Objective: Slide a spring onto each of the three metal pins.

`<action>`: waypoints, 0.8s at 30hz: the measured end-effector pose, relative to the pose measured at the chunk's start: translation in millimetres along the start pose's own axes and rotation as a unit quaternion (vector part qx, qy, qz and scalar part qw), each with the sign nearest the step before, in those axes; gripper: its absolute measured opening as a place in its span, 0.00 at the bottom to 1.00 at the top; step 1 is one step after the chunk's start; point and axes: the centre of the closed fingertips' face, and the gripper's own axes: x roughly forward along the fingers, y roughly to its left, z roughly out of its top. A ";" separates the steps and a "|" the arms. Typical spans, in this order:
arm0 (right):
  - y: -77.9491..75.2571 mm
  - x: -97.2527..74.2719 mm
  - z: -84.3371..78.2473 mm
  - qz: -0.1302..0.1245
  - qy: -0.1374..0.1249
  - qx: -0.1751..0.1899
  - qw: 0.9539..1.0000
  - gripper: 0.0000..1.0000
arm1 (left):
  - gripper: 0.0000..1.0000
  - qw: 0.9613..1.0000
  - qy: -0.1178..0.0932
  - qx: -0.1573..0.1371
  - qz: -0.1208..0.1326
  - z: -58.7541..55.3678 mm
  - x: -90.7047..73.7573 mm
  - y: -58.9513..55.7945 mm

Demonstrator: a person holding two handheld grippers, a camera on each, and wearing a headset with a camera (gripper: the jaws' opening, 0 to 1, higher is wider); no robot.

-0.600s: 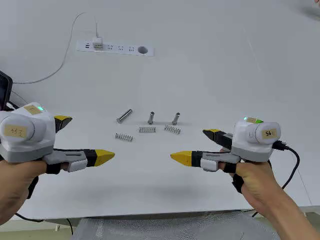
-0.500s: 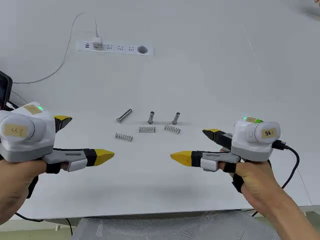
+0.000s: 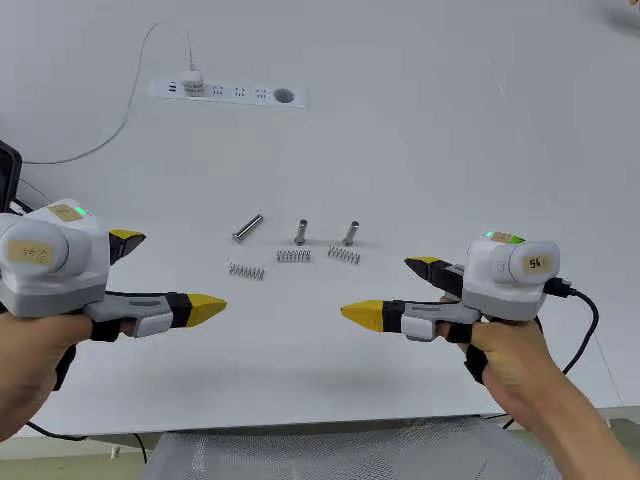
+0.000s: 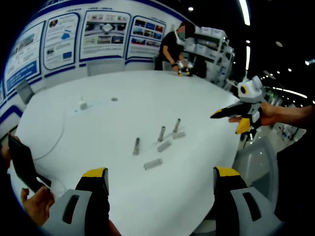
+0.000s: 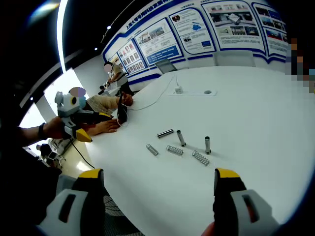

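Over the near table [image 3: 420,130], left tool [image 3: 181,271], right tool [image 3: 377,288] level, tips inward, jaws wide, empty

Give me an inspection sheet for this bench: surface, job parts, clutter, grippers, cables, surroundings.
Surface: white table, no marks seen.
Job's things: left pin lies on its side; middle pin and right pin stand upright; left spring, middle spring and right spring lie loose before them, none on a pin.
Clutter: dark device at the left edge.
Grippers: left gripper and right gripper open, holding nothing, short of the parts.
Cables: white cable runs to a plug in the power strip; black cable leaves the right gripper.
Surroundings: wall posters; a person at the far end.
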 end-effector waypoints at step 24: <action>0.9 -5.4 -10.4 0.001 0.009 0.004 1.000 0.92 | 0.85 1.000 0.026 0.001 -0.013 4.3 41.0 19.2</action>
